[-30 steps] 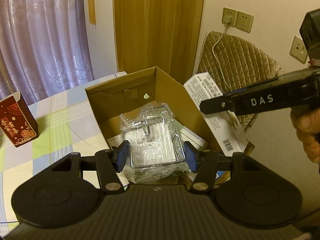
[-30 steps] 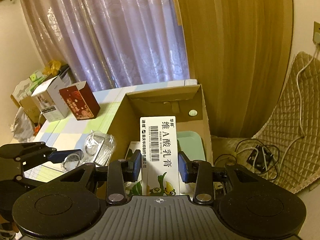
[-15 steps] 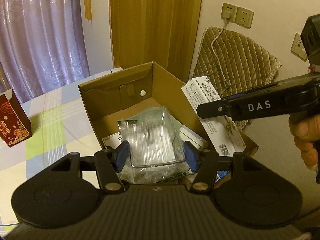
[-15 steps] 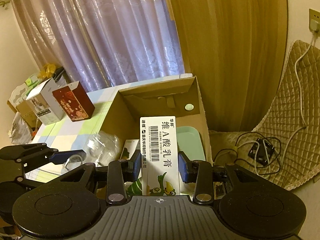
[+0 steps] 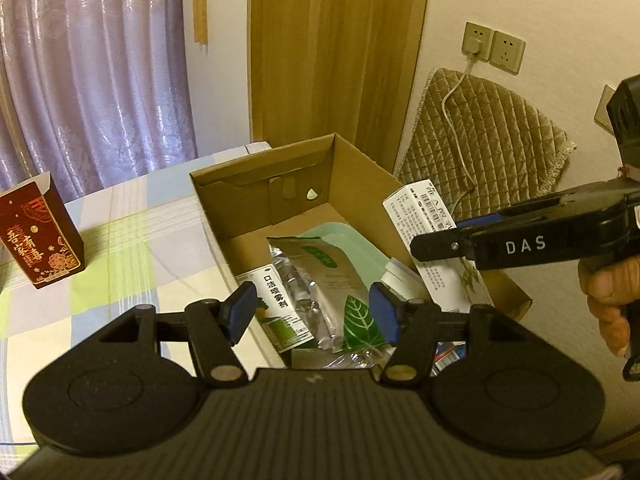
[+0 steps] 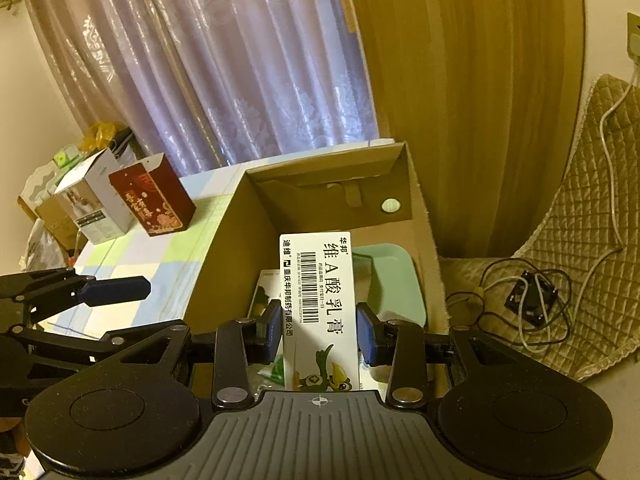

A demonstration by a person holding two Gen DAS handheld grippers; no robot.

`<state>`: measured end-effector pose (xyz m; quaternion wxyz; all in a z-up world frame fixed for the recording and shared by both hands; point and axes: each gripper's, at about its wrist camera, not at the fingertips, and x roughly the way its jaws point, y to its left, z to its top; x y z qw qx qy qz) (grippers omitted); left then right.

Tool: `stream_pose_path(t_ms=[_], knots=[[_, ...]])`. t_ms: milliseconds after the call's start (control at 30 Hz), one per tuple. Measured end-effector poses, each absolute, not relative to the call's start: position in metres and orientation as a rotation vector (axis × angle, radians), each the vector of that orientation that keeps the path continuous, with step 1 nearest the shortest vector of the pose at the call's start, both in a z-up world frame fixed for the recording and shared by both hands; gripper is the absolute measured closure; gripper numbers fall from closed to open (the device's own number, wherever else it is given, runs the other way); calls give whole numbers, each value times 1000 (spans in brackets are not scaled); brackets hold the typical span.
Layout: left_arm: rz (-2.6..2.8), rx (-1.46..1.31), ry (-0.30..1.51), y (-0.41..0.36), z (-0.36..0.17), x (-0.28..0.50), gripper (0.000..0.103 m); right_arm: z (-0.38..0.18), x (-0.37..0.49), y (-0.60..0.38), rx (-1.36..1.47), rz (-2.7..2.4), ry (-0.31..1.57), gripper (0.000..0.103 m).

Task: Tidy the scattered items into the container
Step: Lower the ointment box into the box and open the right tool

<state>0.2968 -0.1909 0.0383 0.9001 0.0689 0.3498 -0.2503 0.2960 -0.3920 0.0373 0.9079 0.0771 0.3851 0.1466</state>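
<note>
Right gripper [image 6: 318, 330] holds a white ointment carton [image 6: 320, 300] over the cardboard box [image 5: 360, 176]; left gripper [image 5: 314, 312] hangs spread wide, holding nothing.
The carton looks light and stiff, probably crushable, so its narrow side faces suit the pads; a foil pouch [image 5: 324, 272] already lies in the box.

Lower part of white ointment box [image 6: 320, 304] hidden behind right gripper [image 6: 318, 330] body. Hand [image 5: 612, 300] cut off by right edge in left wrist view. Cardboard box [image 5: 256, 200] near wall hidden behind left gripper [image 5: 312, 312] body. Small print on ointment box too small to read.
</note>
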Motion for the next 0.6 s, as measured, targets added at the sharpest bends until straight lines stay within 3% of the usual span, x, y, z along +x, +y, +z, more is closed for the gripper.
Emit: stream_pose_path(t_ms=[333,400,433,467,600], knots=[[-498,140,732,-179,37,290,35,35,295,-386,147,287,799,62],[-493,139,733,-177,37,289,34,37,294,-386,142,281,794,48],[-490,137,734,-176,37,288,32,38,292,-387,142,273,784,20],[-488,135,735,-174,37,287,31,40,290,-387,146,263,766,14],[-482,132,737,-170,38,284,31,45,286,-385,132,272,751,14]])
